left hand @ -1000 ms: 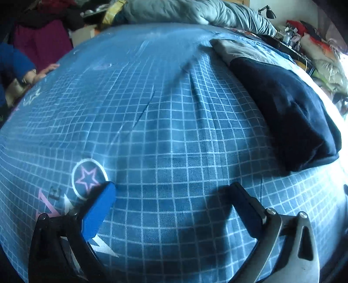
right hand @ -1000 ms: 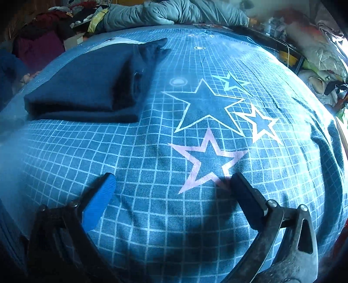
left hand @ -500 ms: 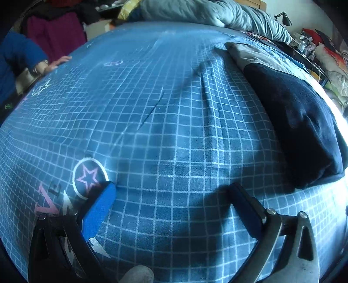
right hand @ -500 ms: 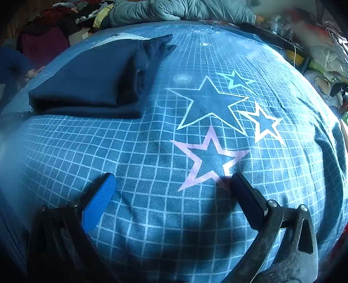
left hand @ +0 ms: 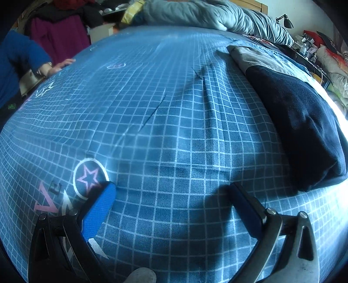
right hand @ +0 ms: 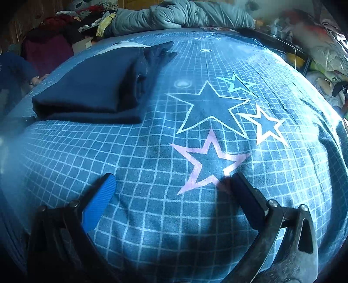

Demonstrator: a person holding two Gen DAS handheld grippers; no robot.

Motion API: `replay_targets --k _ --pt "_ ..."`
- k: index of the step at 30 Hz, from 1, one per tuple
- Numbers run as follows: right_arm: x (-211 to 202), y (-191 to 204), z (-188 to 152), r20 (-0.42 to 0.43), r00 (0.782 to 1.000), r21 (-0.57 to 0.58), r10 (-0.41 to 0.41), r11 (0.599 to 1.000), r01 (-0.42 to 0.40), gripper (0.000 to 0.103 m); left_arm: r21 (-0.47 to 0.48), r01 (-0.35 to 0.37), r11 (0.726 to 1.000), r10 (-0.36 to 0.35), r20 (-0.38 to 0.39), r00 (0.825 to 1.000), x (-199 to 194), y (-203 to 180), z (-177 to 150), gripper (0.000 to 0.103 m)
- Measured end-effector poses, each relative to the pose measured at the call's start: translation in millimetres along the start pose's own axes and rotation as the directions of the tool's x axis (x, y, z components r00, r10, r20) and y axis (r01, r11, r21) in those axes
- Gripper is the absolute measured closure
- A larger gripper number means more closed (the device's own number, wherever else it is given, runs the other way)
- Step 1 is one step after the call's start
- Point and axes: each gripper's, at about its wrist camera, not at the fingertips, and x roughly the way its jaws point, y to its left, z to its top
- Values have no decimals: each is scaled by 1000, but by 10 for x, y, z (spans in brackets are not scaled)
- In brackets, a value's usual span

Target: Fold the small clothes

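Left claw (left hand: 171, 191): spread wide, holding nothing; one blue-padded finger (left hand: 97, 211) and one dark finger (left hand: 245, 209) hover just over the bedspread.
Right claw (right hand: 174, 185): also spread wide and empty, its fingers (right hand: 99, 202) low over the cover without gripping it.
Under the left claw: blue grid-patterned bedspread (left hand: 174, 130) with a few creases running away from the claw; a circled pink star print (left hand: 89, 177) lies just ahead of the blue finger, with pink and white lettering beside it.
Under the right claw: the same bedspread (right hand: 134, 165); a pink star outline (right hand: 208, 163) sits just ahead, its lower point touching the dark finger's tip in view; larger white-outlined stars (right hand: 208, 106) lie further ahead.
Task garment, from the left claw: folded navy garment (left hand: 300, 126) lies ahead and to the right, well apart from the fingers, flat on the bed, with a grey piece (left hand: 250, 57) showing at its far end.
Task garment, from the right claw: the navy garment (right hand: 93, 91) lies ahead and to the left, folded in stacked layers, apart from the claw.
Far ahead: a rumpled grey-green duvet (left hand: 208, 15) across the head of the bed.
Far left of the left claw: a person's hand (left hand: 58, 66) in a blue sleeve (left hand: 19, 56) rests on the bed edge.
Far right: heaped clothes and clutter (left hand: 330, 65) beside the bed, plus a small black lamp (left hand: 285, 20).
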Motion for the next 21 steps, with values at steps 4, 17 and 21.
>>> replay_targets --k 4,17,21 --pt "7 -10 5 2 1000 -2 -1 1000 1 0 1 -1 1000 1 -1 1000 4 -2 7 0" --pt "179 125 287 -155 985 81 -76 993 90 0 -77 -61 995 56 -72 996 56 3 86 0" --pt "247 129 309 -123 984 142 -128 979 146 0 -80 -49 996 43 -65 997 76 5 101 0"
